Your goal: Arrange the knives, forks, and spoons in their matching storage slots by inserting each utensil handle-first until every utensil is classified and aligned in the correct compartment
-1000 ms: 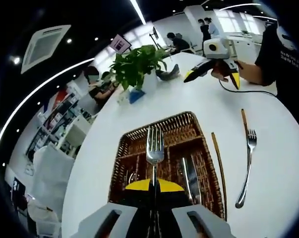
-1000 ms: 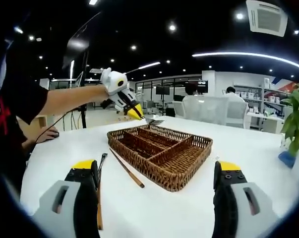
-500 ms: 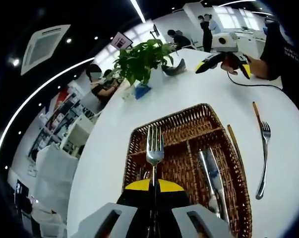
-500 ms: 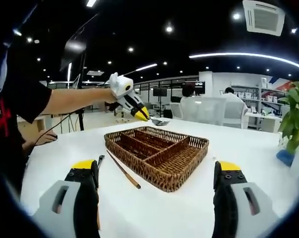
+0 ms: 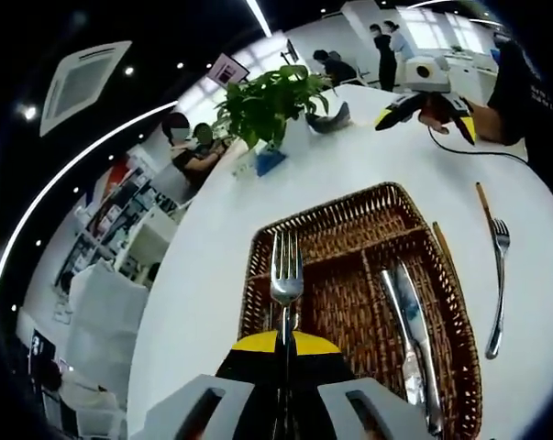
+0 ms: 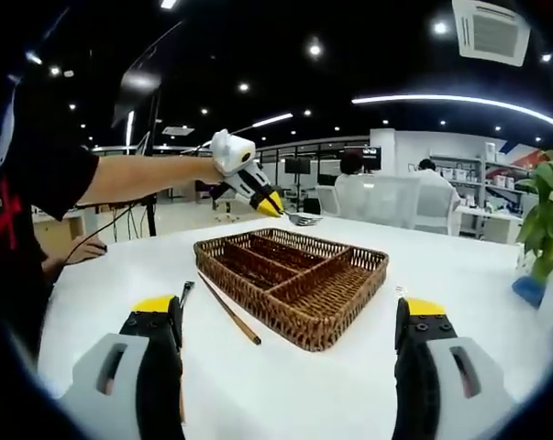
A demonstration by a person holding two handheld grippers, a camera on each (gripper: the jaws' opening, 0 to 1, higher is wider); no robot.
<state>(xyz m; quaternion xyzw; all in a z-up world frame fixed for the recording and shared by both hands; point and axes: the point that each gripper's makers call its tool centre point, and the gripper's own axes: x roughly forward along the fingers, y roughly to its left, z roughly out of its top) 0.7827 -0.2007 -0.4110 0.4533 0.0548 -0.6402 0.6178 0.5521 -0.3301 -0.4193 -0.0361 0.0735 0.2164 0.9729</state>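
Over the wicker tray (image 5: 349,215), in the left gripper view, the left gripper (image 5: 285,353) has its yellow-tipped jaws clamped on the handle of a fork (image 5: 286,266), whose tines point away from the camera above the tray's left compartments; a knife (image 5: 412,341) lies lengthwise in the tray's right compartment, and a piece of cutlery lies in the left compartment just under the held fork, too hidden to name; the tray rests on a white round bench (image 5: 212,266); to the right of the tray a chopstick (image 5: 441,252) lies just beside its rim, and further right a second fork (image 5: 497,291) lies on the bench with a wooden-handled piece above it; a potted plant (image 5: 271,101) stands at the far edge; the right gripper (image 5: 425,99) hangs above the bench at upper right, held by a hand.

In the right gripper view, the right gripper (image 6: 290,316) has its jaws wide apart, holding nothing; beyond them sits the tray (image 6: 294,275) with the chopstick (image 6: 228,310) on its left; the left gripper (image 6: 269,203) is raised above the tray's far side, the fork (image 6: 304,219) jutting from its tip.
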